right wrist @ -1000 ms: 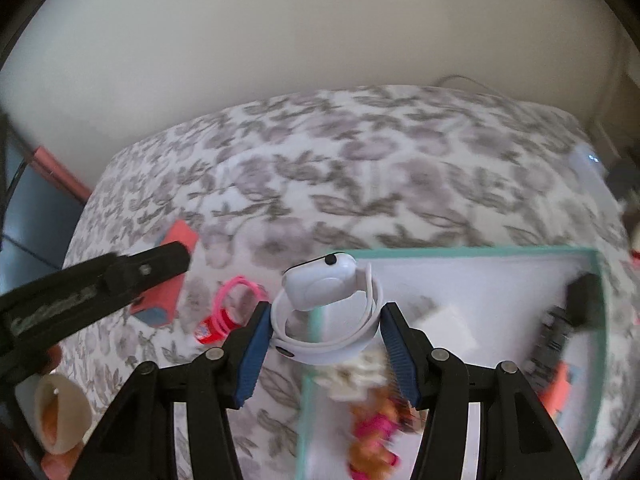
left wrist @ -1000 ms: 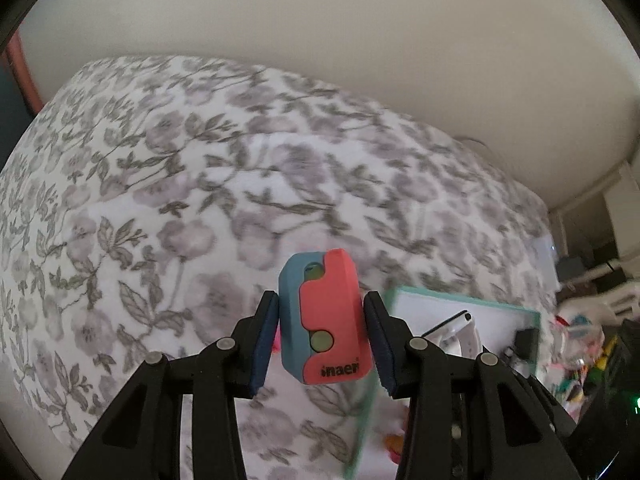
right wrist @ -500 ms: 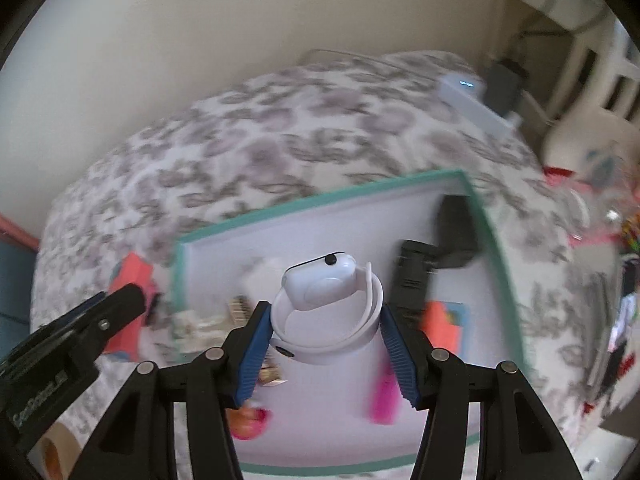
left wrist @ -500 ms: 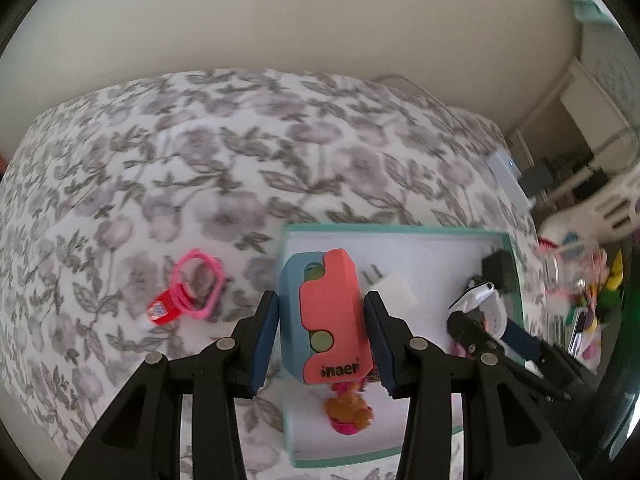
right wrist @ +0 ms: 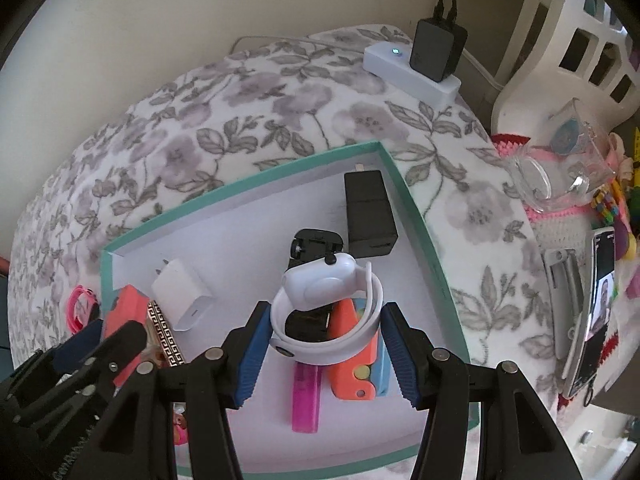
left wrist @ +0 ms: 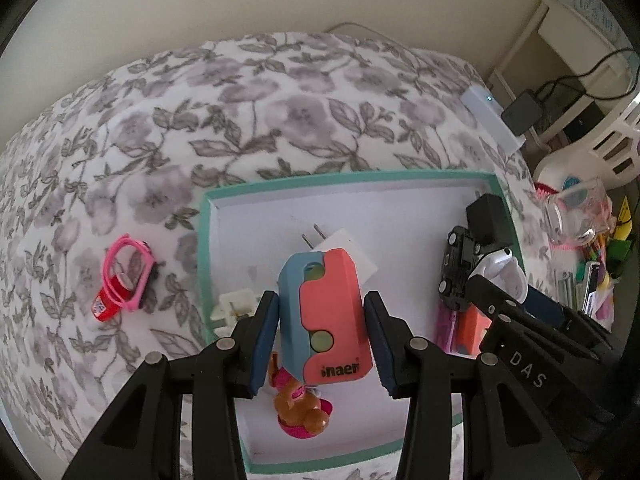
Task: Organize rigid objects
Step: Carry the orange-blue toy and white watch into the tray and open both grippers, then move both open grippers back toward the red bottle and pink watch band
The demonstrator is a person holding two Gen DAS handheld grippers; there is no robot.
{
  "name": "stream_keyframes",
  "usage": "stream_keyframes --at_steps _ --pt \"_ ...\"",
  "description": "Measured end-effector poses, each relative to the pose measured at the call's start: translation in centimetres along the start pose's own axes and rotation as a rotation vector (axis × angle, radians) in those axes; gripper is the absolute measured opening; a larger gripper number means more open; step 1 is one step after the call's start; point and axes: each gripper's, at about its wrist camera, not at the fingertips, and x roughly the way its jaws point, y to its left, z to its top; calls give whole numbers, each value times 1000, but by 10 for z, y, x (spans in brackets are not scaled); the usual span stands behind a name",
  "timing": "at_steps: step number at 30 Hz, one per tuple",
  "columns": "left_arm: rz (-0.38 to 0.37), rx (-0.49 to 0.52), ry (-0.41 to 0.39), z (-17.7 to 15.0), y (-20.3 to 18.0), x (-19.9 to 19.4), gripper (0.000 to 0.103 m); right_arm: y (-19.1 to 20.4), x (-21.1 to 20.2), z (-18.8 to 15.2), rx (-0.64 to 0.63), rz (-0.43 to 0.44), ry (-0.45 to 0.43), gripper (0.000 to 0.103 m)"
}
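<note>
My left gripper (left wrist: 320, 320) is shut on a coral-and-blue case (left wrist: 324, 312) and hangs over the left half of a teal-rimmed white tray (left wrist: 206, 240) on the floral bedspread. My right gripper (right wrist: 326, 332) is shut on a white smartwatch (right wrist: 324, 300) above the tray's (right wrist: 416, 216) right half. In the tray lie a white charger plug (right wrist: 184, 292), a black adapter (right wrist: 368, 216), a black toy car (left wrist: 456, 272), a second orange-and-blue case (right wrist: 352, 360), a pink bar (right wrist: 306, 396) and a small toy figure (left wrist: 300, 412). A pink watch (left wrist: 126, 276) lies on the bedspread left of the tray.
A white power strip (right wrist: 412, 68) with a black plug sits at the bed's far right corner by the wall. Right of the bed are a clear cup (right wrist: 560, 176), a phone (right wrist: 596, 312), colourful clutter and a white basket (right wrist: 580, 40). Bare bedspread stretches behind and left of the tray.
Both grippers have swung from the open bedspread to above the tray and rolled somewhat, each still holding its object. The pink watch is now off to the left.
</note>
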Motion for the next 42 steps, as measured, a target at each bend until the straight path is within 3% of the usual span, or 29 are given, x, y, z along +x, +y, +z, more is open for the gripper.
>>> stream_keyframes --at_steps 13,16,23,25,27,31,33,35,37,42 --pt "2 10 35 -3 -5 12 46 -3 3 1 -6 -20 18 61" --pt "-2 10 30 -1 -4 10 56 -1 3 1 -13 -22 12 68" --pt "19 2 7 2 0 0 57 -1 -3 3 -4 1 2 69" --pt "41 -10 -4 3 3 -3 59 0 -6 4 -6 5 -8 73" --pt "89 -26 -25 5 9 -7 68 2 -8 4 -11 2 -21 82" --pt "147 -69 -46 7 22 -11 73 4 -6 5 -19 2 -19 84" --pt "177 -93 -50 7 30 -11 80 5 -4 4 -22 6 -15 84" --pt "209 -119 -56 8 37 -10 90 7 -3 4 -26 7 -14 93" --pt "232 -137 -61 8 43 -10 91 8 -3 4 -31 4 -21 99" --pt "264 -194 -58 7 63 -10 97 14 -5 3 -49 0 -34 103"
